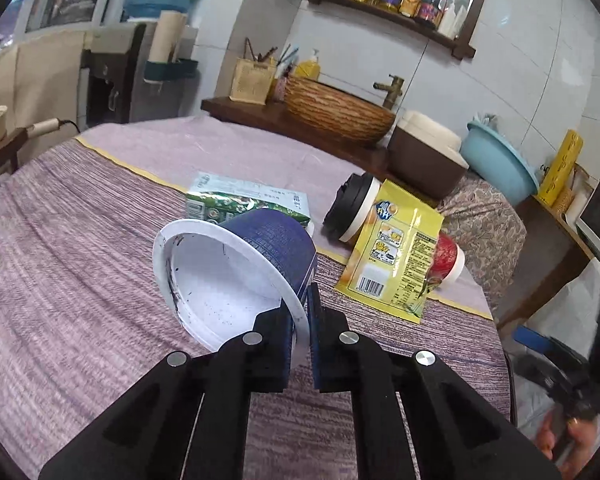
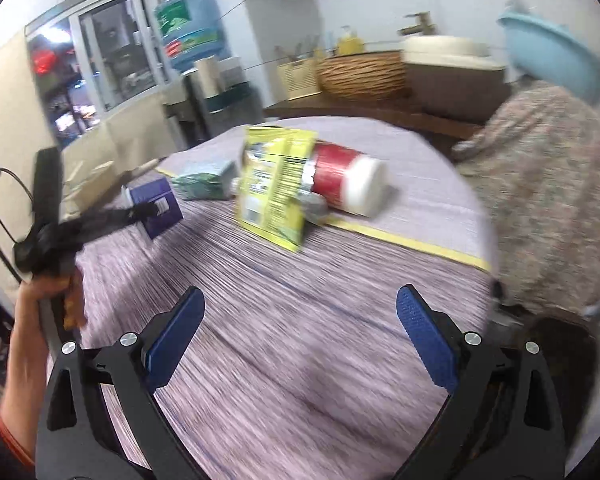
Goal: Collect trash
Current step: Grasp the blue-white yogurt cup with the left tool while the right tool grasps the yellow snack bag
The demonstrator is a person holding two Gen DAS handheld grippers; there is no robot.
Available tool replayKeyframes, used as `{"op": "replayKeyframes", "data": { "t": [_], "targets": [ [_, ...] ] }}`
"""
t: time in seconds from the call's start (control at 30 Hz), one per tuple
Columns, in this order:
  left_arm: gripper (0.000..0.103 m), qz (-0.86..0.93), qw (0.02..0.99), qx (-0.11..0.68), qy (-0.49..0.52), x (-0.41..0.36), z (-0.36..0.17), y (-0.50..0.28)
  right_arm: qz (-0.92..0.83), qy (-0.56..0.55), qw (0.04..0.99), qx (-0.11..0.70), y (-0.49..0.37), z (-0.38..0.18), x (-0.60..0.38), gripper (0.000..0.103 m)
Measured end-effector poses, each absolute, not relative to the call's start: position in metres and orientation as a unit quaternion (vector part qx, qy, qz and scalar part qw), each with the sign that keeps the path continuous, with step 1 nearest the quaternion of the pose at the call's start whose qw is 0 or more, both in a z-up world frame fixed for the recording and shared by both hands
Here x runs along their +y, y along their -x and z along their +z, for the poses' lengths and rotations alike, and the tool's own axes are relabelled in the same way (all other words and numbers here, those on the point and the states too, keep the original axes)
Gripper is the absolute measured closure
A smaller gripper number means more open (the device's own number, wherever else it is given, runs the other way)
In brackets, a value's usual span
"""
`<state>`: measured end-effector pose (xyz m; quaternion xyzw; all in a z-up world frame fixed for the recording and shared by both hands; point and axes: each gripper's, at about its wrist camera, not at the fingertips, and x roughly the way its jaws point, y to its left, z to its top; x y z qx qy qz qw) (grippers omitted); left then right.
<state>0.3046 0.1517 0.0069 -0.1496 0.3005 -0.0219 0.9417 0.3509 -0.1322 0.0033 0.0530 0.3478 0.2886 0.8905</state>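
My left gripper (image 1: 298, 312) is shut on the rim of a blue paper tub (image 1: 260, 248), white inside and tipped on its side above the striped purple tablecloth (image 1: 80, 280). Behind it lie a green carton (image 1: 228, 200), a black-lidded cup (image 1: 352, 208), a yellow snack packet (image 1: 396, 252) and a red cup (image 1: 448, 256). In the right wrist view my right gripper (image 2: 300, 300) stands open over bare cloth, well short of the yellow packet (image 2: 276, 188) and the red cup (image 2: 340, 176). At the left, the left gripper (image 2: 148, 210) holds the blue tub (image 2: 160, 204).
A wooden counter (image 1: 260, 114) behind the table carries a woven basin (image 1: 336, 112) and a brown bin with a cream lid (image 1: 424, 160). A light blue bowl (image 1: 496, 160) rests on a patterned cloth (image 1: 488, 224) to the right. A water dispenser (image 2: 192, 36) stands at the back left.
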Motion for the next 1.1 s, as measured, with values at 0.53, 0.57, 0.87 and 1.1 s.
{"op": "replayKeyframes", "data": {
  "t": [0.53, 0.57, 0.87, 1.1],
  "targets": [
    [0.095, -0.024, 0.947, 0.273, 0.169, 0.153, 0.020, -0.247, 0.287, -0.056, 0.851, 0.437, -0.456, -0.038, -0.050, 0.033],
    [0.095, -0.026, 0.947, 0.273, 0.170, 0.153, 0.019, -0.246, 0.289, -0.056, 0.849, 0.439, -0.457, -0.038, -0.047, 0.038],
    [0.095, -0.016, 0.948, 0.272, 0.165, 0.150, 0.019, -0.237, 0.319, -0.063, 0.849, 0.417, -0.432, -0.030, -0.040, 0.085],
    [0.095, -0.020, 0.951, 0.260, 0.167, 0.142, 0.024, -0.227, 0.338, -0.074, 0.861, 0.372, -0.385, -0.004, -0.061, 0.098]
  ]
}}
